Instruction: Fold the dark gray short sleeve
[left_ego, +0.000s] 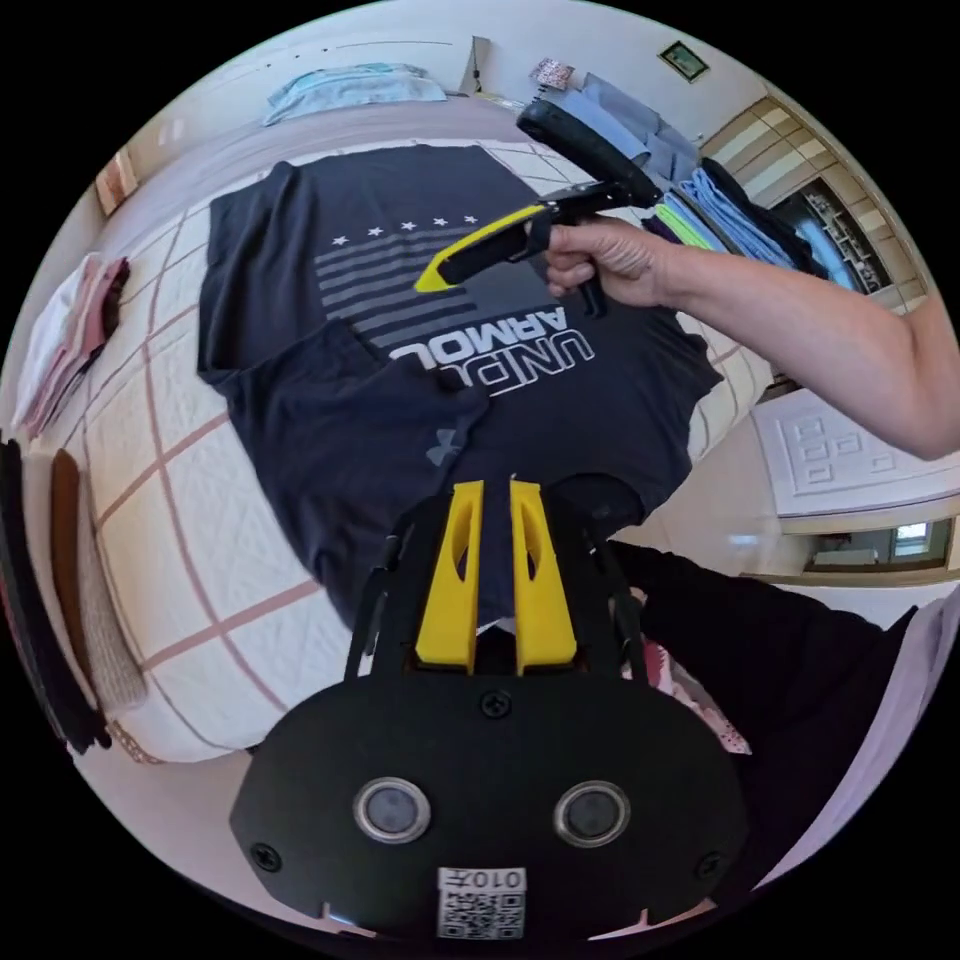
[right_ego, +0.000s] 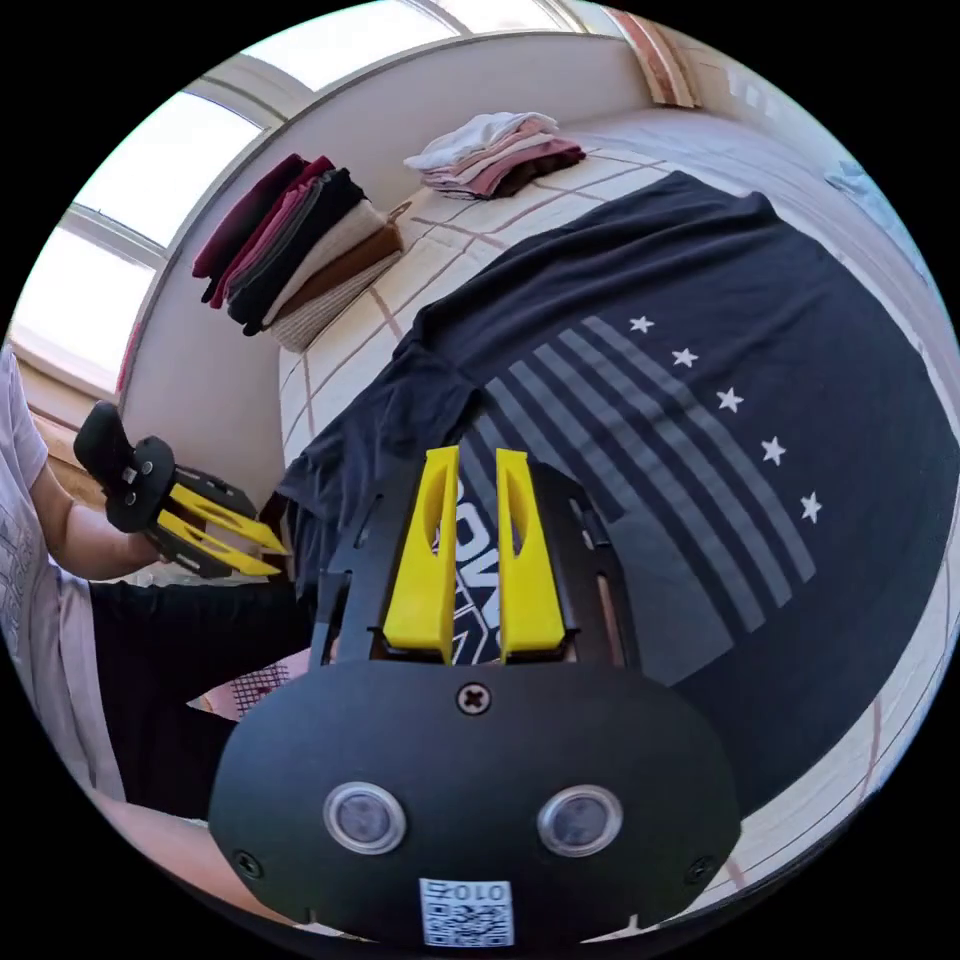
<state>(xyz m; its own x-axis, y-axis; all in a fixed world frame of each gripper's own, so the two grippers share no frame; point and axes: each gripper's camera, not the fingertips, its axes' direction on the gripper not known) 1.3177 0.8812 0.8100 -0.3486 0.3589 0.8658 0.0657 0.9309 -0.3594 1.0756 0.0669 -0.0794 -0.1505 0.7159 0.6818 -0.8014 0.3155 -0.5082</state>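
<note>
— Where was the shirt (left_ego: 400, 330)?

— Spread on the bed (left_ego: 180, 500), print side up, on the white quilt with the pink lines. One sleeve side had already been turned in over the chest, so a flap of plain dark cloth lay across part of the lettering. The far sleeve was still out flat.

— And the claws?

— The left gripper (left_ego: 497, 490) hung just over the near edge of the shirt, by the person's legs. Its yellow jaws stood close together with a thin slit between them, and nothing was caught in the slit. The right gripper (right_ego: 470, 460) was above the print, jaws likewise nearly together with a narrow gap, holding nothing. From the left gripper view you could see the right one in the person's hand (left_ego: 610, 262), its yellow tips pointing down at the striped flag, clear of the cloth.

— Anything stowed in boxes or baskets?

— None that I could make out. Clothes sat in loose piles: a folded stack (right_ego: 495, 150) of white and pink things at the bed's corner, another stack (right_ego: 300, 250) of dark red, black and brown against the wall under the window, and more clothes (left_ego: 700, 200) heaped at the other side.
</note>
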